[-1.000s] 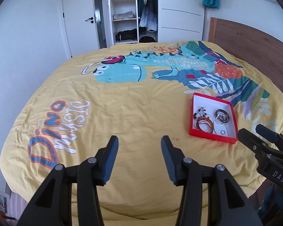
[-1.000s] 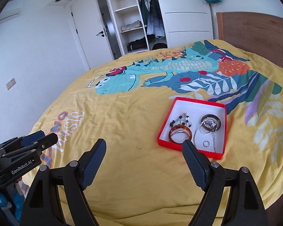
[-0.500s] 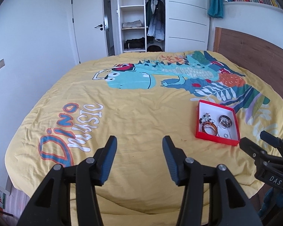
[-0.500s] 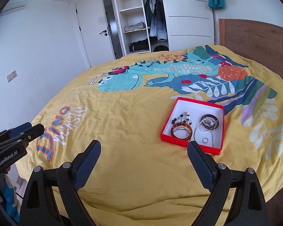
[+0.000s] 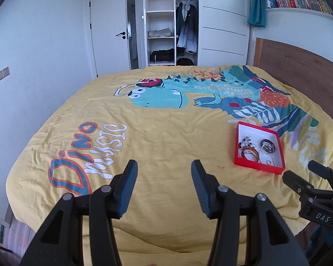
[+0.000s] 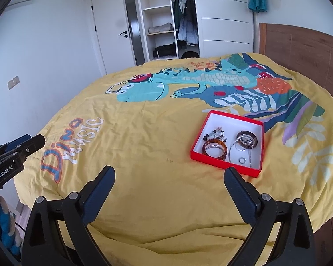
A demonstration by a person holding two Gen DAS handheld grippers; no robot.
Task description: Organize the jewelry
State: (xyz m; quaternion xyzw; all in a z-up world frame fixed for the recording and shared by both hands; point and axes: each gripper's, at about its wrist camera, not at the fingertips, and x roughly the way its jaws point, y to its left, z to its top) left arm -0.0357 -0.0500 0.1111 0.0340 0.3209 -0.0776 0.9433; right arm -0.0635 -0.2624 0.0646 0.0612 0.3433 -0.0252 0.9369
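Note:
A shallow red box [image 6: 224, 166] [image 5: 258, 166] with a white inside lies on the yellow dinosaur bedspread [image 6: 144, 128]. It holds an amber bangle [image 6: 215, 149] [image 5: 249, 154], a dark bangle [image 6: 246, 139] draped with a silver chain [image 6: 250, 153], a small ring [image 6: 242, 160] and a beaded piece [image 6: 215, 133]. My right gripper [image 6: 169, 175] hovers in front of the box, its jaws opening wide with nothing between them. My left gripper [image 5: 164, 168] is open and empty, well left of the box.
A wooden headboard [image 6: 299, 51] runs along the right. An open white wardrobe [image 5: 171, 28] and a door [image 5: 113, 33] stand beyond the bed. A bookshelf [image 5: 299, 0] hangs top right. The bed's front edge is just below both grippers.
Both grippers have drawn back from the bed, so more of the room shows. The right jaws have spread wider. The box and jewelry stay put.

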